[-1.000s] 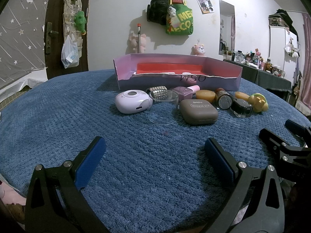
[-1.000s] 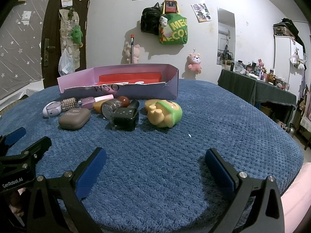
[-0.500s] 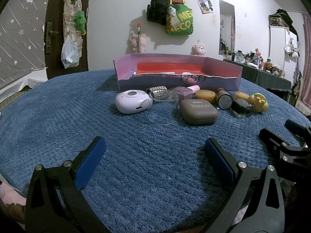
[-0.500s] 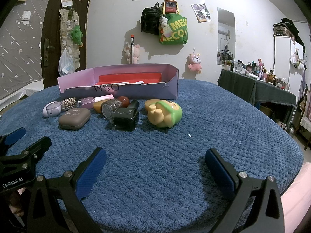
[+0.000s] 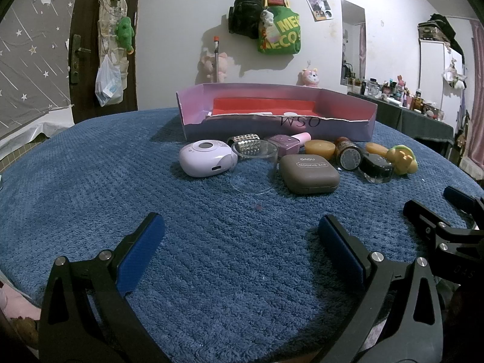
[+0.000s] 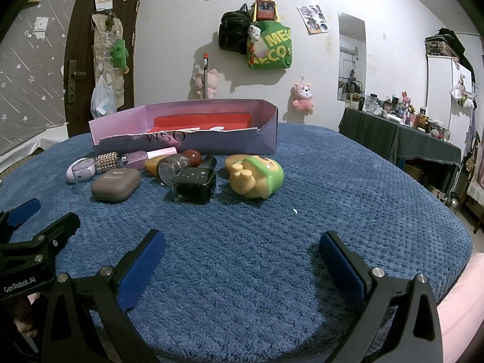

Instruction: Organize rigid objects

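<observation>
A row of small objects lies on the blue blanket in front of a purple cardboard box (image 5: 278, 127) (image 6: 211, 143) with a red inside. From the left: a lilac case (image 5: 207, 158), a clear cup (image 5: 254, 163), a studded silver piece (image 5: 244, 139), a pink nail polish (image 5: 286, 143), a brown eye-shadow compact (image 5: 308, 174) (image 6: 116, 184), a yellow puck (image 5: 319, 148), a glitter jar (image 5: 348, 155), a black bottle (image 6: 195, 184) and a green-yellow toy (image 6: 257, 177). My left gripper (image 5: 240, 230) and right gripper (image 6: 242, 246) hover open near the blanket's front, short of the row, both empty.
The blue blanket (image 5: 90, 187) covers a round table whose edge drops off at the right (image 6: 453, 227). A dark side table (image 6: 402, 139) crowded with bottles stands at the right wall. Bags and plush toys hang on the far wall. A door is at the left.
</observation>
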`<act>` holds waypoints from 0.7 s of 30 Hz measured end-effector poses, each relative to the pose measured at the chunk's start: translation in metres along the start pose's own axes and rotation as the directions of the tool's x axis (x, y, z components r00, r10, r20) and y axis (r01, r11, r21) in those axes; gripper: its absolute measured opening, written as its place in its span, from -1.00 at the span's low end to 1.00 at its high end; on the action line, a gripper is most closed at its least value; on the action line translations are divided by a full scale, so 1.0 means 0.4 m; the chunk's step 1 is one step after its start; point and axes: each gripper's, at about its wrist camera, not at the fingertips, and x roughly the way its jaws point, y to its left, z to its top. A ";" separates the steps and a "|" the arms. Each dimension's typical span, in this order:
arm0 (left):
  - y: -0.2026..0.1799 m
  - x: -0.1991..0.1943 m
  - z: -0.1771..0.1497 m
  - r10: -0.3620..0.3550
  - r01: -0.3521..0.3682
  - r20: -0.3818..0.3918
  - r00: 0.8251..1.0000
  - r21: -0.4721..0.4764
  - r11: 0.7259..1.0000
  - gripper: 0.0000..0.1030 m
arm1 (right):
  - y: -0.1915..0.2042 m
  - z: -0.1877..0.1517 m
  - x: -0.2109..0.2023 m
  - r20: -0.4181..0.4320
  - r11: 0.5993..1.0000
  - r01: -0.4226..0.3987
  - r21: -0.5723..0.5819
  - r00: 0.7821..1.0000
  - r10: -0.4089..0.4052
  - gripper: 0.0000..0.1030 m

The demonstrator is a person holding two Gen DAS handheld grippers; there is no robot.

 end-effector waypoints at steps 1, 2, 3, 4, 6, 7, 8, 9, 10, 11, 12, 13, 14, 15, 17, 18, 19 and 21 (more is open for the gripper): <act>0.000 0.000 0.000 0.000 0.000 0.000 1.000 0.000 1.000 1.00 | 0.000 0.000 0.000 0.000 1.000 0.000 0.000 1.000 0.000 1.00; 0.000 0.000 0.000 0.000 0.000 0.000 1.000 0.000 1.000 1.00 | 0.000 0.000 0.000 0.000 1.000 0.000 0.000 1.000 0.000 1.00; 0.000 0.000 0.000 0.000 0.000 0.000 1.000 0.001 1.000 1.00 | 0.000 0.000 0.000 -0.001 1.000 0.000 0.000 1.000 0.000 1.00; 0.000 0.000 0.000 0.000 0.000 0.000 1.000 0.001 1.000 1.00 | -0.001 0.000 0.000 0.000 1.000 0.000 0.000 1.000 0.000 1.00; 0.000 0.000 0.000 0.000 0.000 -0.001 1.000 0.000 1.000 1.00 | -0.001 0.001 0.000 0.000 1.000 0.000 0.000 1.000 0.000 1.00; 0.000 0.000 0.000 -0.001 0.001 -0.001 1.000 0.001 1.000 1.00 | -0.002 0.001 -0.001 -0.001 1.000 0.000 0.000 1.000 0.000 1.00; 0.000 0.000 0.000 0.000 0.000 0.000 1.000 0.000 1.000 1.00 | -0.002 0.001 -0.001 0.000 1.000 0.000 0.000 1.000 0.000 1.00; 0.000 0.000 0.000 0.000 0.000 0.000 1.000 0.001 1.000 1.00 | -0.002 0.001 -0.001 0.000 1.000 0.000 0.000 1.000 0.000 1.00; 0.000 0.000 0.000 0.000 0.000 0.000 1.000 0.001 1.000 1.00 | -0.002 0.001 -0.001 0.000 1.000 -0.001 0.001 1.000 0.001 1.00; 0.000 0.000 0.000 -0.001 0.001 -0.001 1.000 0.001 1.000 1.00 | -0.002 0.002 -0.001 0.000 1.000 -0.001 0.000 1.000 0.001 1.00; 0.001 0.000 0.001 -0.002 0.002 -0.002 1.000 0.001 1.000 1.00 | -0.003 0.002 -0.001 -0.001 1.000 -0.001 0.000 1.000 0.001 1.00; 0.002 0.000 0.002 -0.005 0.005 -0.004 1.000 0.002 1.000 1.00 | -0.004 0.002 -0.001 -0.001 1.000 -0.002 0.002 1.000 0.002 1.00; 0.003 0.000 0.004 -0.009 0.009 -0.008 1.000 0.005 1.000 1.00 | -0.003 0.002 -0.001 -0.002 1.000 -0.003 0.002 1.000 0.003 1.00; 0.003 -0.002 0.008 -0.013 0.013 -0.011 1.000 0.008 1.000 1.00 | -0.003 0.002 -0.002 -0.002 1.000 -0.002 -0.001 1.000 0.002 1.00; 0.005 -0.005 0.021 -0.016 0.016 0.000 1.000 0.009 1.000 1.00 | -0.003 0.002 -0.002 -0.009 1.000 -0.012 0.001 1.000 0.012 1.00; 0.007 -0.009 0.027 -0.014 0.014 0.013 1.000 0.009 1.000 1.00 | -0.014 0.002 0.001 -0.014 1.000 -0.018 0.000 1.000 0.018 1.00; 0.011 -0.016 0.040 -0.014 0.014 0.028 1.000 0.010 1.000 1.00 | -0.016 0.004 0.003 -0.019 1.000 -0.025 0.000 1.000 0.025 1.00; 0.014 -0.022 0.062 -0.025 0.025 0.035 0.999 0.006 1.000 1.00 | -0.024 0.020 0.012 -0.029 0.999 -0.035 0.002 0.999 0.035 1.00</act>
